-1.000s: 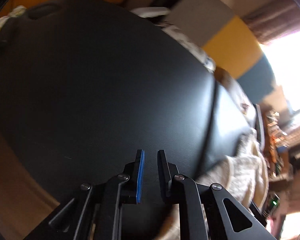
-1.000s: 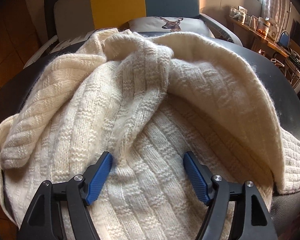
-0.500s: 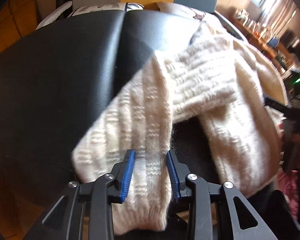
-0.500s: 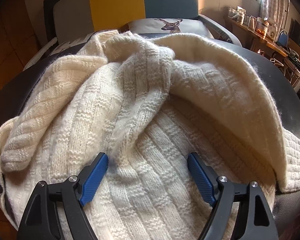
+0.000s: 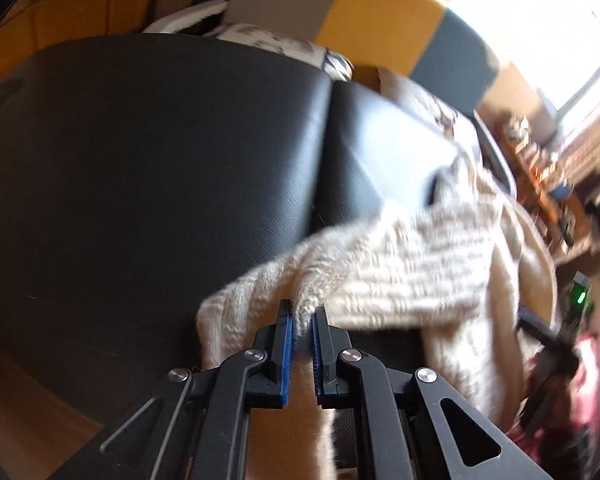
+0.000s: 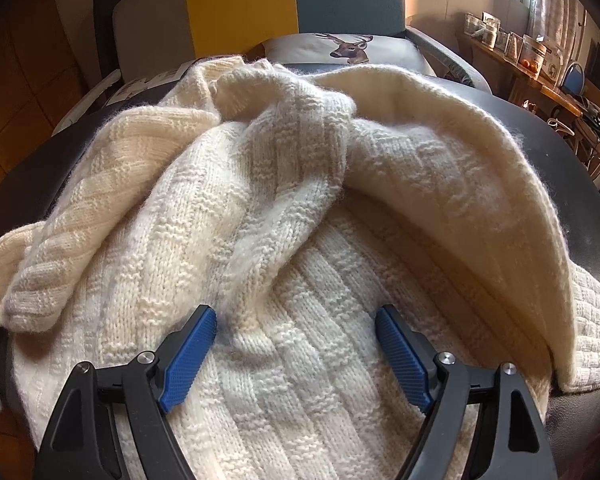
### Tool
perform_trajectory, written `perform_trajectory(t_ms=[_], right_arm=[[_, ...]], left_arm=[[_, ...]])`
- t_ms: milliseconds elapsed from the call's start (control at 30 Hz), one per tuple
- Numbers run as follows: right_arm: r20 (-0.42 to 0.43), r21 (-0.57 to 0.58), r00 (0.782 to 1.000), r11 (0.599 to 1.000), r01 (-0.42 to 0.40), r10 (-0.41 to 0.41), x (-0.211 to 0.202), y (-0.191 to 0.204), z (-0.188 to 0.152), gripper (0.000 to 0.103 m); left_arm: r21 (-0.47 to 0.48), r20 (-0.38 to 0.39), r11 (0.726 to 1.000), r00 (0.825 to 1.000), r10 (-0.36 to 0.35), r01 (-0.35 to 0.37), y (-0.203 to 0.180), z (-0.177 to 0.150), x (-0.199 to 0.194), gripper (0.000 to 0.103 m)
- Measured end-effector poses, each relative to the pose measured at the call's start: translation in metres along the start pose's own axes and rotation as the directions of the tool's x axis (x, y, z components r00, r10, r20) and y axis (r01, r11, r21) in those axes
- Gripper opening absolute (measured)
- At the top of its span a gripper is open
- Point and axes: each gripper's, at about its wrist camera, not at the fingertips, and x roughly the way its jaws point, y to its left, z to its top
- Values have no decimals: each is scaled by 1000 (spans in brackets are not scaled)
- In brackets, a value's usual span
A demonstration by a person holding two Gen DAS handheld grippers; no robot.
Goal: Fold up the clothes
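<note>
Here the left gripper (image 5: 300, 322) pinches the cream knit sweater's (image 6: 284, 240) sleeve thinly and may slip, while the right gripper (image 6: 296, 336) hangs wide open above it.

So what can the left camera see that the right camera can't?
Only the left wrist view shows the left gripper pinching a fold of the cream sweater, plus a wide bare stretch of black table. Only the right wrist view shows the right gripper wide open over the sweater's body, and a deer cushion behind. Both show the sweater, the black table and the yellow and blue chair back.
</note>
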Motion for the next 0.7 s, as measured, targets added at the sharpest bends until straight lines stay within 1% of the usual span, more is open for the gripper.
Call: perform_trajectory(t_ms=[100, 133, 200, 233, 333, 467, 567, 633, 667, 700], right_arm=[[-11, 9, 1000, 1000, -29, 29, -2, -3, 3, 84], [-12, 19, 998, 998, -54, 54, -4, -5, 5, 83], [-1, 48, 993, 992, -120, 120, -11, -12, 11, 75], [5, 56, 990, 989, -138, 138, -14, -15, 14, 75], [28, 48, 988, 987, -150, 149, -19, -18, 32, 74], [30, -20, 984, 984, -177, 177, -9, -11, 67, 70], [-1, -90, 982, 978, -187, 188, 0, 7, 73, 69], [-37, -122, 984, 977, -176, 172, 12, 17, 79, 69], [-61, -132, 987, 979, -156, 149, 24, 22, 83, 69], [-85, -140, 990, 982, -124, 113, 35, 25, 86, 69]], left_arm=[[-87, 41, 996, 999, -33, 37, 36, 18, -16, 8], [-118, 60, 992, 998, -25, 32, 46, 18, -21, 8], [-177, 93, 984, 996, 11, 5, 74, 13, -30, 8], [-203, 106, 979, 994, 37, -15, 87, 14, -37, 8], [-239, 112, 968, 988, 103, -74, 112, 25, -46, 8], [-226, 85, 967, 986, 141, -119, 119, 31, -39, 8], [-231, 66, 964, 987, 148, -129, 130, 33, -37, 8], [-240, 64, 960, 985, 162, -142, 132, 35, -32, 8], [-236, 66, 960, 983, 172, -152, 125, 37, -21, 8], [-231, 68, 959, 981, 183, -163, 124, 38, -19, 8]])
